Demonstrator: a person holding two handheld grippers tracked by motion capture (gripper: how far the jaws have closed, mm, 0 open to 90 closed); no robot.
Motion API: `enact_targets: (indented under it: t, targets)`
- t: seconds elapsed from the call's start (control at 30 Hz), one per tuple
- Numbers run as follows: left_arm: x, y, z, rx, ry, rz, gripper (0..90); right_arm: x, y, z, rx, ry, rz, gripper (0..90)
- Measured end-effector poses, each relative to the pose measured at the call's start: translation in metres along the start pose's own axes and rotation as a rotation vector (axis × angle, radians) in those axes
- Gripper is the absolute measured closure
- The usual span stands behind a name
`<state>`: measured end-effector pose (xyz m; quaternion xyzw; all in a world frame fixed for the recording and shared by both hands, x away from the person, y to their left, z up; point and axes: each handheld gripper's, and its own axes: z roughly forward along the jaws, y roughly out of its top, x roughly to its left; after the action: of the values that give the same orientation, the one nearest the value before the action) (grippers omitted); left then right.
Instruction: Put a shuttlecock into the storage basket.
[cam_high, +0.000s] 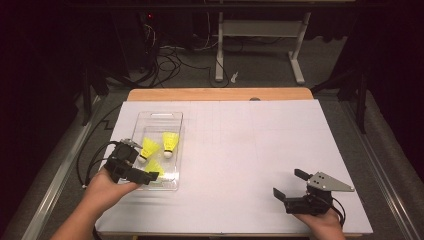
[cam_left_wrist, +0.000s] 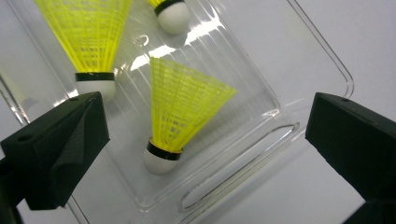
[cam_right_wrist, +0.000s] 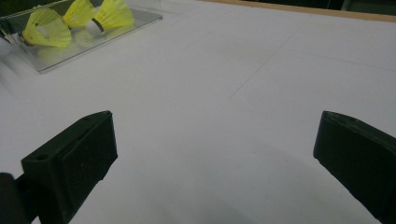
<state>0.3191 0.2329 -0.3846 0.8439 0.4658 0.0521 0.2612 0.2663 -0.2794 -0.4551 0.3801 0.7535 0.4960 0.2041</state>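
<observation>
Nearest yellow shuttlecock (cam_left_wrist: 184, 116) lay on its side in clear plastic tray (cam_left_wrist: 261, 93) at table's left, cork toward left gripper (cam_high: 131, 167), whose jaws were spread over it, prob. lining up a grab. Right gripper (cam_high: 295, 187) idle w/ jaws apart over white table (cam_high: 250, 145). Third shuttlecock (cam_left_wrist: 172, 14) cut off.

Shuttlecocks (cam_left_wrist: 187, 107) yellow, ribbed mesh, white caps, black bands; tray (cam_high: 160, 118) clear; table (cam_high: 260, 150) white.
</observation>
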Motion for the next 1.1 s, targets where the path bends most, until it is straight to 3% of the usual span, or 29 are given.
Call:
enact_targets:
  t: [0.1,0.2,0.37,0.47,0.7,0.9,1.1]
  targets:
    - [-0.002,-0.009,0.001,-0.086,-0.008,-0.021,0.1,0.001,0.0,0.001,0.004,0.002,-0.002,0.2]
    - [-0.008,-0.014,0.008,-0.119,0.025,0.009,0.1,0.001,-0.001,0.002,0.008,0.003,-0.003,0.2]
    - [-0.012,-0.02,0.015,-0.187,0.001,0.002,0.1,0.0,-0.001,0.003,0.007,0.0,-0.001,0.2]
    - [-0.016,-0.025,0.017,-0.224,0.019,0.013,0.1,0.001,-0.001,0.002,0.001,0.001,-0.003,0.2]
    - [-0.009,-0.042,0.01,-0.366,0.0,-0.023,0.1,-0.001,0.0,0.0,-0.019,-0.005,0.005,0.2]
    - [-0.009,-0.053,0.006,-0.445,-0.009,0.022,0.1,0.001,0.0,0.0,-0.029,-0.008,-0.002,0.2]
    - [-0.005,-0.065,0.006,-0.513,-0.034,0.025,0.1,0.002,0.001,-0.001,-0.047,-0.017,-0.006,0.2]
